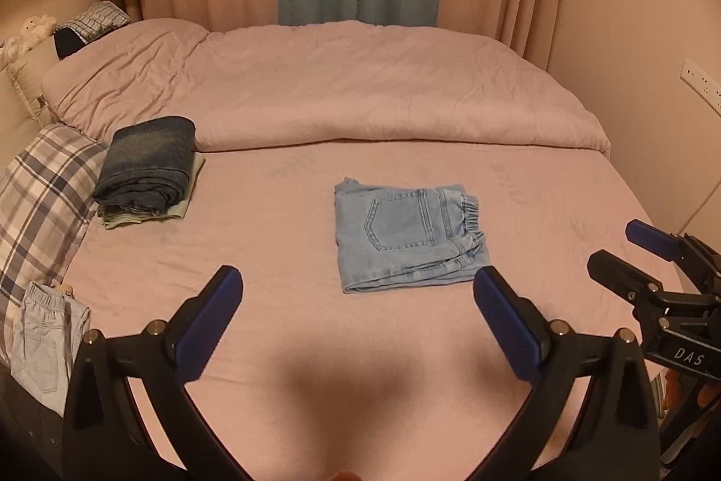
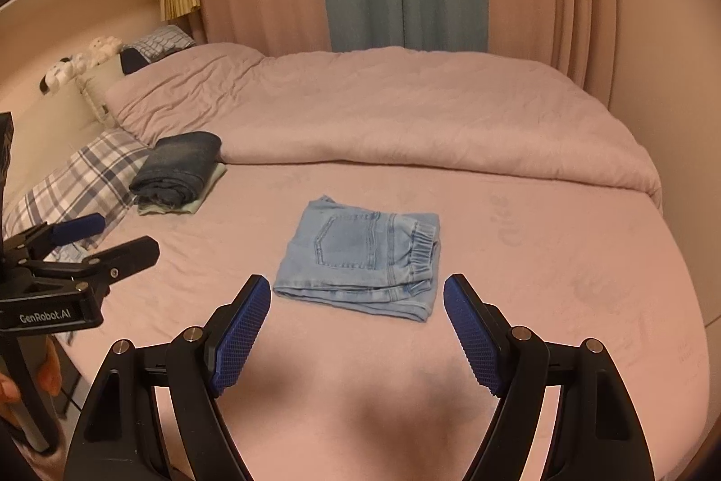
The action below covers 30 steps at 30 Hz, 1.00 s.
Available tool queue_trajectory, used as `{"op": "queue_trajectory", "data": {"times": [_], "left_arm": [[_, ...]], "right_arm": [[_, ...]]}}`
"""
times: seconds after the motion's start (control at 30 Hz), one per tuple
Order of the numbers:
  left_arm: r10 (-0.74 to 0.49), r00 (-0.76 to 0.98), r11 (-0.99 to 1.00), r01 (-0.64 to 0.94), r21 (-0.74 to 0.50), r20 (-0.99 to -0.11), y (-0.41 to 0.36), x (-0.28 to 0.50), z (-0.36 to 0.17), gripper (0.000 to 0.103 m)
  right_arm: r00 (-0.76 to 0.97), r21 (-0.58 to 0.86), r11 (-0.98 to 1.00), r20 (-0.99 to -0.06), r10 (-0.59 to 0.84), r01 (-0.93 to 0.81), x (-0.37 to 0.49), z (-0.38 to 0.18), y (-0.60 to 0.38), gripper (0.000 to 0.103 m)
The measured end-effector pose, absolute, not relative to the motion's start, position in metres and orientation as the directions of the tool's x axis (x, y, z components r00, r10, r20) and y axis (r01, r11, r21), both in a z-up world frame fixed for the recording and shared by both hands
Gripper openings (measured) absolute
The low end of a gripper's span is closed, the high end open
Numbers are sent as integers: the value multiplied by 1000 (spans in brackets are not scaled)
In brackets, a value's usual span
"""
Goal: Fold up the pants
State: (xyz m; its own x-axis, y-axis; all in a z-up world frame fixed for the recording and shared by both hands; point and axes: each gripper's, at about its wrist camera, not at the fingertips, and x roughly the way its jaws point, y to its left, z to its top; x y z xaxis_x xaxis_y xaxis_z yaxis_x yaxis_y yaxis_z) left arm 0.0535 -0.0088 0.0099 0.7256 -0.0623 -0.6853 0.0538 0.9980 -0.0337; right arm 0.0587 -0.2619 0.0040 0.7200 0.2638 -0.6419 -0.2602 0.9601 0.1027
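Light blue denim pants [image 1: 408,237] lie folded into a compact square on the pink bed sheet [image 1: 270,255], back pocket up, elastic cuffs at the right. They also show in the right wrist view [image 2: 360,260]. My left gripper [image 1: 358,278] is open and empty, above the sheet just in front of the pants. My right gripper [image 2: 358,285] is open and empty, hovering just in front of the pants' near edge. The right gripper shows at the right of the left wrist view [image 1: 622,251], and the left gripper shows at the left of the right wrist view [image 2: 121,235].
A stack of folded dark jeans [image 1: 146,165] on a pale green garment sits at the back left. A plaid pillow [image 1: 40,201] and another light pair of pants [image 1: 43,336] lie at the left edge. A pink duvet [image 1: 338,84] covers the far half of the bed.
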Motion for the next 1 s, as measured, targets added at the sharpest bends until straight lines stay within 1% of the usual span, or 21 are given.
{"op": "queue_trajectory", "data": {"times": [0.3, 0.57, 1.0], "left_arm": [[-60, 742, 998, 46, -38, -668, -11, 44, 23, 102], [-25, 742, 999, 44, 11, -670, -19, 40, 24, 102], [-7, 735, 998, 45, 39, -678, -28, 46, 20, 102]], "right_arm": [[733, 95, 961, -628, 262, -261, 52, 12, -262, 80], [734, 93, 961, -628, 260, -261, 49, 13, -263, 80], [730, 98, 958, -628, 270, -270, 51, 14, -264, 80]]}}
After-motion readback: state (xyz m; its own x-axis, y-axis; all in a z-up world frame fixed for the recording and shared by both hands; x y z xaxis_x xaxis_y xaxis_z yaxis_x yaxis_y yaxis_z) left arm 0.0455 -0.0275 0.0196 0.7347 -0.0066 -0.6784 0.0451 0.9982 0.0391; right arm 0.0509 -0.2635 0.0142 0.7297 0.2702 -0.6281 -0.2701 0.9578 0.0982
